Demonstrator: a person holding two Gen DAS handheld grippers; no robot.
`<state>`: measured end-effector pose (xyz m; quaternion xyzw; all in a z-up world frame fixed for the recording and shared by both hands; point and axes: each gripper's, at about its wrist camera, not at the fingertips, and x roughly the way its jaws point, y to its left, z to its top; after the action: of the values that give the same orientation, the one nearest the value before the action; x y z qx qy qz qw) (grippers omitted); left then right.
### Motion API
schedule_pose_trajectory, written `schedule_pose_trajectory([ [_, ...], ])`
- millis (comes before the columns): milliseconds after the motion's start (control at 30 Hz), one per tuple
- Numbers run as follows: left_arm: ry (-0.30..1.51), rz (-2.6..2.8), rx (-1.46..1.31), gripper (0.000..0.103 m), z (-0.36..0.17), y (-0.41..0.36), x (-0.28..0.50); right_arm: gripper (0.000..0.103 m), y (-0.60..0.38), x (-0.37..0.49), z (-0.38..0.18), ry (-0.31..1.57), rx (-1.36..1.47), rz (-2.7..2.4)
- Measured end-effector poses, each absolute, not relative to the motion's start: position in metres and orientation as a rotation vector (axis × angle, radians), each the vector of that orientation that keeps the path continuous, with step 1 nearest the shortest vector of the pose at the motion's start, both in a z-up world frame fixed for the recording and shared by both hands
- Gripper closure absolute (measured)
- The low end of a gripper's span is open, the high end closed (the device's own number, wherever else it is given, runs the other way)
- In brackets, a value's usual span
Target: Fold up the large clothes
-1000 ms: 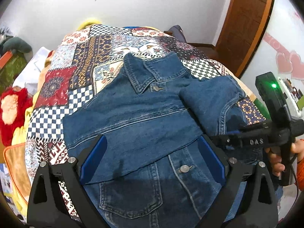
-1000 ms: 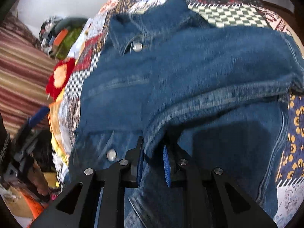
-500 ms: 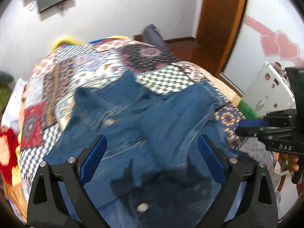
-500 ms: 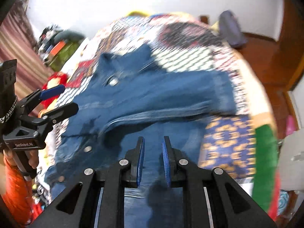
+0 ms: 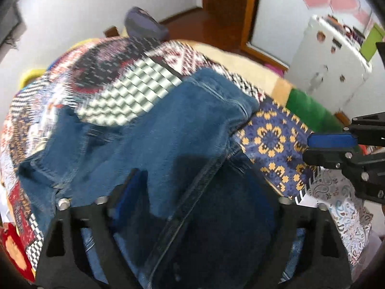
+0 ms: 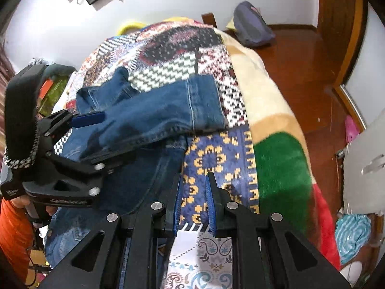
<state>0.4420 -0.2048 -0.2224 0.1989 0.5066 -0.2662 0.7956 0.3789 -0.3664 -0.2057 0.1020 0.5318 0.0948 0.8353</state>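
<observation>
A blue denim jacket (image 5: 154, 130) lies on a patchwork bedspread (image 5: 115, 82), one sleeve folded across its body. It also shows in the right wrist view (image 6: 158, 110). My left gripper (image 5: 197, 192) is open, low over the jacket's right side, with dark denim between and over its fingers. It shows from the side in the right wrist view (image 6: 96, 132). My right gripper (image 6: 193, 204) is nearly shut and empty, over the blue-and-yellow patch just right of the jacket's edge. It shows at the right edge of the left wrist view (image 5: 320, 147).
The bedspread's cream, green and red border (image 6: 279, 163) falls to a wooden floor (image 6: 308, 55). A grey bag (image 6: 252, 26) lies at the bed's far end. A white appliance (image 5: 332, 60) stands right. A paisley cloth (image 6: 204, 260) lies beneath the right gripper.
The right gripper let go of the sleeve and drew back right, off the jacket. The left gripper swung right and dropped low onto the jacket's right side.
</observation>
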Motion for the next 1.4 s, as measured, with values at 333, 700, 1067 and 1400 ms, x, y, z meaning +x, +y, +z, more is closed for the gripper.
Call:
schedule_pose_trajectory([
  [333, 1.096, -0.504, 0.446, 0.069, -0.248, -0.195, 0.457, 0.088, -0.348, 0.389, -0.234, 1.191, 0.245, 0.253],
  [700, 0.942, -0.44, 0.172, 0.092, -0.164, -0.116, 0.461, 0.088, -0.316, 0.389, -0.259, 1.272, 0.198, 0.277],
  [1067, 0.937, -0.225, -0.074, 0.092, -0.174, 0.046, 0.413, 0.088, -0.303, 0.386, -0.26, 1.255, 0.096, 0.263],
  [1400, 1.078, -0.113, -0.279, 0.048, -0.267, 0.127, 0.355, 0.088, -0.293, 0.391, -0.264, 1.249, 0.025, 0.209],
])
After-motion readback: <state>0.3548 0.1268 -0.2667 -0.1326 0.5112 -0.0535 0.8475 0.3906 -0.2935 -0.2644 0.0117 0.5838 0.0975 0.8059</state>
